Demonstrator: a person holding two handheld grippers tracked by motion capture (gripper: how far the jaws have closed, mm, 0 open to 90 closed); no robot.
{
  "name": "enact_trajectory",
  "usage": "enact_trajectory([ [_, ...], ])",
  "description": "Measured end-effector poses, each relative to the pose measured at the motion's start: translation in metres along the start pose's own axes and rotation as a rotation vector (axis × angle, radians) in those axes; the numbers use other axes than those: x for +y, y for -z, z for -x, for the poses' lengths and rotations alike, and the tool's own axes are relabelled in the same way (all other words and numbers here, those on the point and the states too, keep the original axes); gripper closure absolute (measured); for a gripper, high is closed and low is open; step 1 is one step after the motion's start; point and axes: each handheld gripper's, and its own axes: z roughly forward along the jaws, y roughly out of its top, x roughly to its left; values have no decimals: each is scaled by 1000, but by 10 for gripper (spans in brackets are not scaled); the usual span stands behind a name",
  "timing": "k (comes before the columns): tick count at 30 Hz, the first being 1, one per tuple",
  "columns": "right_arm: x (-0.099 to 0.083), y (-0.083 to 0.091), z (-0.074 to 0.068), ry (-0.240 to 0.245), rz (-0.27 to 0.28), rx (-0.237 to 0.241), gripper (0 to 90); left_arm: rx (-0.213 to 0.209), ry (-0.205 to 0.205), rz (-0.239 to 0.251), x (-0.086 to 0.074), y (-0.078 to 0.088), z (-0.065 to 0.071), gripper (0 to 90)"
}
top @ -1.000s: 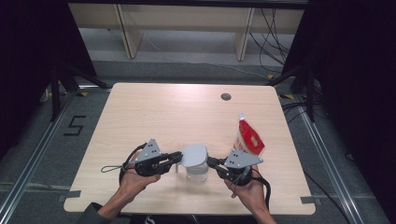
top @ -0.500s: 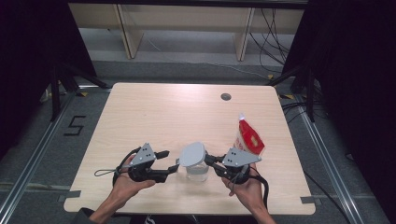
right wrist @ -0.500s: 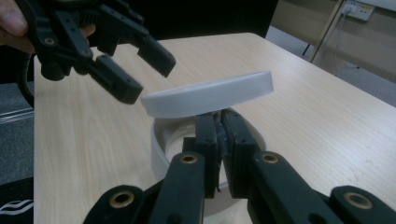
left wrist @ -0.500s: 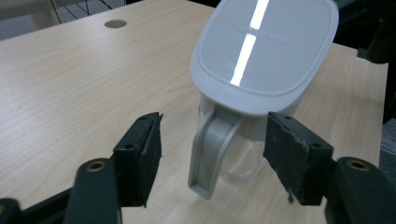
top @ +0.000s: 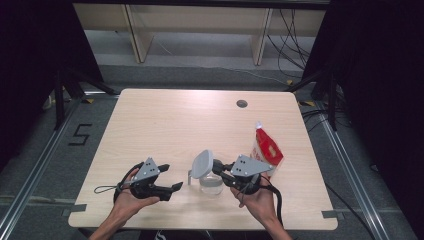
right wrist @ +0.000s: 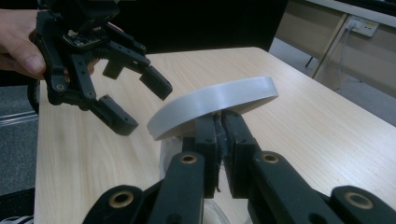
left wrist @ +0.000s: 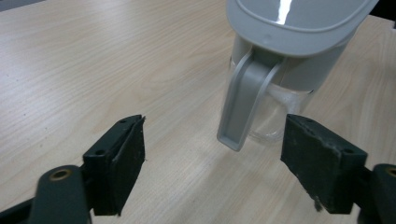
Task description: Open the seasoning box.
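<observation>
A clear jug (top: 211,184) with a grey handle (left wrist: 243,98) stands near the table's front edge. Its grey lid (top: 202,163) is tipped up on edge. My right gripper (top: 216,166) comes in from the jug's right and is shut on the lid (right wrist: 219,99), its jaws pinched on the lid's underside part (right wrist: 222,122). My left gripper (top: 171,177) hangs left of the jug, apart from it. Its jaws have just been opening and stand wide (left wrist: 217,135). The handle is a little ahead of them, touched by neither pad (left wrist: 128,154).
A red and white pouch (top: 267,150) stands just right of my right hand. A small round hole (top: 242,104) sits in the wooden table (top: 165,125) at the far right. Dark floor and metal frames surround the table.
My left gripper has let go at the jug's handle, opened wide and drawn back to the left. The lid now stands tipped up more steeply. The right hand has stayed put.
</observation>
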Motion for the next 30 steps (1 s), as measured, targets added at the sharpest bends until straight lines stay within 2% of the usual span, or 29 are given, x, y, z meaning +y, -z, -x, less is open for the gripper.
enact_trajectory([
  [1,1,-1,0,4,-2,0,859,2,-23,-4,0,0,-1,194],
  [3,2,-3,-1,11,5,1,856,20,-14,-7,-2,-1,1,181],
  [4,3,-4,-2,8,7,3,855,20,-21,-11,-2,-1,1,171],
  [5,4,-5,-3,3,7,7,854,16,-5,-15,-3,-1,1,168],
  [8,5,-7,-4,7,11,10,854,18,-6,-14,-5,-2,2,168],
  [9,5,-8,-4,11,18,6,854,15,-8,-16,-5,-2,2,168],
  [10,6,-9,-3,34,21,5,854,15,-14,-16,-5,-2,1,168],
  [11,6,-8,-5,11,7,19,854,12,-26,-16,-6,-2,1,168],
  [18,10,-15,-11,14,14,20,848,5,-5,-2,-6,-2,1,168],
  [19,11,-17,-11,26,9,34,847,12,-9,-5,-7,-2,2,170],
  [21,11,-18,-11,32,10,30,847,16,-43,-13,-7,-2,1,174],
  [22,10,-19,-11,29,10,40,847,11,-14,-14,-8,-3,2,174],
  [23,11,-19,-11,23,10,45,848,15,-40,-22,-7,-3,1,174],
  [26,12,-22,-13,24,12,44,846,9,-15,-7,-8,-4,3,175],
  [27,13,-22,-12,46,13,45,845,8,-25,-11,-8,-3,3,175],
  [30,12,-17,-11,35,10,37,825,12,-39,-9,-8,-2,2,175],
])
